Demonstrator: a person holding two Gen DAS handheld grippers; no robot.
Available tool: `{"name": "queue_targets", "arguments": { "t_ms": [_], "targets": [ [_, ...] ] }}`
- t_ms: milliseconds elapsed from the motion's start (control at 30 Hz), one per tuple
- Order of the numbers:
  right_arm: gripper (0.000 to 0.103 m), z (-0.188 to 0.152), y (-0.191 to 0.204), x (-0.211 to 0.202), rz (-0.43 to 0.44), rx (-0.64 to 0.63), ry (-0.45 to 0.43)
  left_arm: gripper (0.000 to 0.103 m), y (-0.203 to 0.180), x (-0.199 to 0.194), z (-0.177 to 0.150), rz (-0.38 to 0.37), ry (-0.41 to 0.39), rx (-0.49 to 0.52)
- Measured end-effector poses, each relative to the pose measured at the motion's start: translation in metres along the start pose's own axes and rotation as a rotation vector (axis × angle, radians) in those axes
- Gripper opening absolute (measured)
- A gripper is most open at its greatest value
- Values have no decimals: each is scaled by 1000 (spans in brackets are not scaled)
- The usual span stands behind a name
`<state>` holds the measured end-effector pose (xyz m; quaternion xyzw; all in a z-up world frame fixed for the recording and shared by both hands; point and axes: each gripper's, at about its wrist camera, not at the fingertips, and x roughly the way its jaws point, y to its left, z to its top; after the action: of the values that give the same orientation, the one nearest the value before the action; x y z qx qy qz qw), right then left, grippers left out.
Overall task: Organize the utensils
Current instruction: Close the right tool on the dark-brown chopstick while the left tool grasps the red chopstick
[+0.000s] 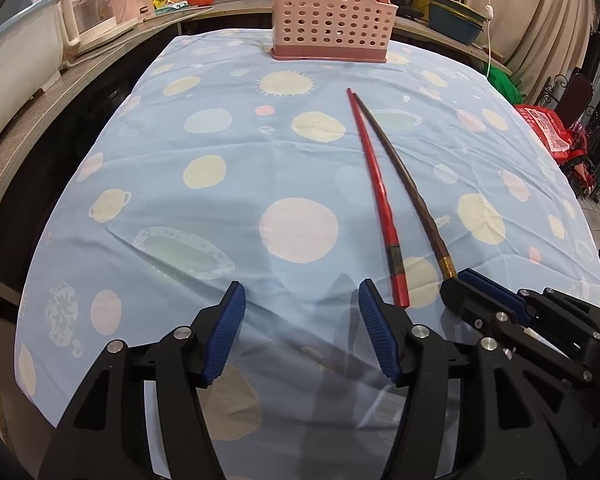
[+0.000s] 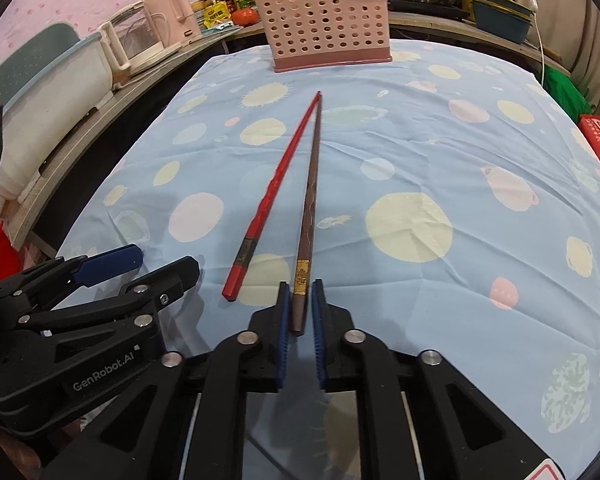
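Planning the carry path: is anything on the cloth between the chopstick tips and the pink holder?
Nothing. Both wrist views show bare patterned tablecloth between the tips of the red chopstick and brown chopstick and the pink holder.

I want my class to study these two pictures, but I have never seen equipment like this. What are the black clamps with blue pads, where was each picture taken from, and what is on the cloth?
The clamps are handheld grippers; a person holds one in each hand, each carrying a camera looking along its fingers. The left view shows the left gripper open and empty. The right view shows the right gripper shut on the brown chopstick. A red chopstick lies beside it on the spotted tablecloth. Behind stands a pink holder.
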<state>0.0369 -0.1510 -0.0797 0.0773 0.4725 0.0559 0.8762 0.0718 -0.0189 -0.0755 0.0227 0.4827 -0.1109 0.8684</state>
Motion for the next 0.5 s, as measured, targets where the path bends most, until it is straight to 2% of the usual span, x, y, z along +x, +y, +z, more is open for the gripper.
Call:
{"name": "queue_targets", "arguments": {
  "t_ms": [200,300,500],
  "targets": [
    [7,-4,-13,-5,-3,37,-12,57,-8,-1,1,-24,-6,10],
    [7,-6,-22,-9,-12,60,-20,62,-15,-2,2,-43,-13,18],
    [7,-12,-35,-14,-20,91,-27,61,-37,7,3,-73,-2,62]
  ]
}}
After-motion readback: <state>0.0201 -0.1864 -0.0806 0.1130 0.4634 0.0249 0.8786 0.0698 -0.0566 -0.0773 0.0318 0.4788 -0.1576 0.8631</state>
